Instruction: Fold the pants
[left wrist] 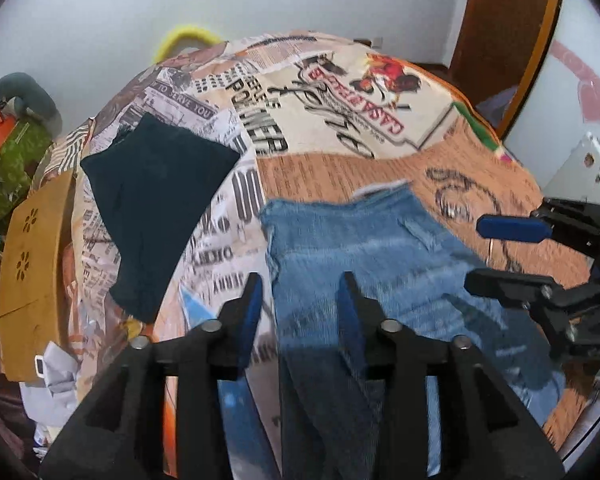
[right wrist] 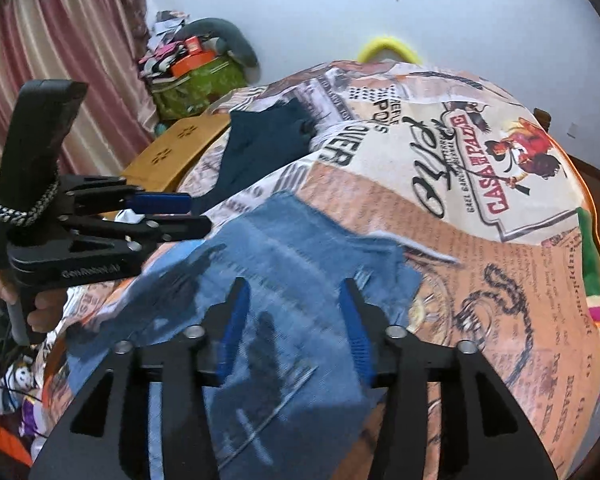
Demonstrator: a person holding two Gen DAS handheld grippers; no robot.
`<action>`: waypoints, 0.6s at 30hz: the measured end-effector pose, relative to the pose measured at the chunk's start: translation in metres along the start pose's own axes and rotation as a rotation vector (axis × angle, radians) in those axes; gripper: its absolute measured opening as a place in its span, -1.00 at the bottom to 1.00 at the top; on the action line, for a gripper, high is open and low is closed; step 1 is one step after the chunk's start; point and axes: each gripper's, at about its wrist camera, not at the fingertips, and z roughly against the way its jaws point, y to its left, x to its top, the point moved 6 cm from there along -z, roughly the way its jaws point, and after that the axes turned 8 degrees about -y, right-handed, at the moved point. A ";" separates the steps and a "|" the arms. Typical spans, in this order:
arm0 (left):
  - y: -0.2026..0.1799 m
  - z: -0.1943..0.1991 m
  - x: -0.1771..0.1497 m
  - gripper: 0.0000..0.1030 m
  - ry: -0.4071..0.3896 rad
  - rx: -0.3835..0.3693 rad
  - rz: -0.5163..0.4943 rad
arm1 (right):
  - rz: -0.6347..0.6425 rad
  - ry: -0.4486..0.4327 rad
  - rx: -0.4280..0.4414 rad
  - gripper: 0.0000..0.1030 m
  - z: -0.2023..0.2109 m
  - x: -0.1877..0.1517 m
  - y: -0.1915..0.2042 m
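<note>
Blue denim pants (left wrist: 400,264) lie spread on the printed bedspread (left wrist: 340,128), blurred by motion; they also show in the right wrist view (right wrist: 292,280). My left gripper (left wrist: 300,292) is open and empty above the pants' left edge. It also shows from the side in the right wrist view (right wrist: 196,214), at the left. My right gripper (right wrist: 294,308) is open and empty above the middle of the denim. It also shows at the right edge of the left wrist view (left wrist: 476,254), over the pants' right side.
A dark navy garment (left wrist: 156,208) lies folded on the bed to the left of the pants. A low wooden table (left wrist: 32,264) stands beside the bed's left edge, with a green bag (right wrist: 196,88) and clutter behind. A wooden door frame (left wrist: 504,40) stands at the far right.
</note>
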 end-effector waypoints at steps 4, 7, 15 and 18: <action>-0.002 -0.010 -0.033 0.35 0.091 0.053 -0.021 | 0.004 0.053 -0.021 0.15 -0.008 -0.024 0.006; -0.002 -0.002 -0.047 0.57 0.081 0.078 -0.056 | -0.008 0.142 -0.021 0.15 -0.017 -0.051 0.005; 0.014 0.028 -0.083 0.57 0.066 0.039 0.050 | -0.040 0.119 -0.018 0.19 0.015 -0.075 0.004; 0.019 0.036 -0.094 0.57 0.072 0.026 0.109 | -0.085 0.106 -0.009 0.25 0.025 -0.087 0.004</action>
